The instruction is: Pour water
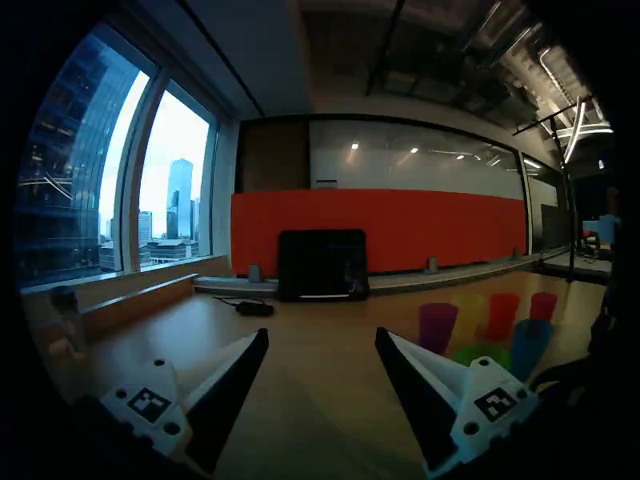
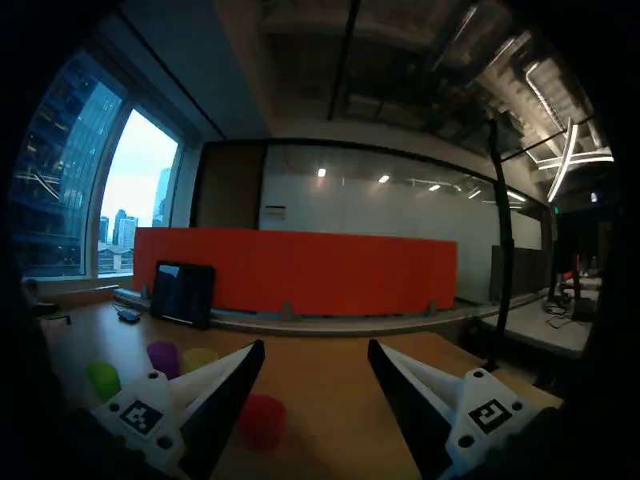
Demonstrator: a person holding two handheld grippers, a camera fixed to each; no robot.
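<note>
Several coloured plastic cups stand on the wooden table. In the left gripper view they cluster at the right: a purple cup (image 1: 438,326), a yellow cup (image 1: 468,314), an orange-red cup (image 1: 503,314), a pink cup (image 1: 543,306), a blue cup (image 1: 531,346) and a green cup (image 1: 480,354). My left gripper (image 1: 322,342) is open, held above the table to the left of them with nothing between its fingers. In the right gripper view a green cup (image 2: 103,378), a purple cup (image 2: 163,357), a yellow cup (image 2: 198,358) and a pink cup (image 2: 261,420) sit low left. My right gripper (image 2: 315,354) is open and holds nothing.
A dark tablet (image 1: 322,265) leans against the orange partition (image 1: 384,228) at the table's far edge, with a small black device and cable (image 1: 252,307) beside it. Windows run along the left. A black pole (image 2: 502,264) stands at the table's right end.
</note>
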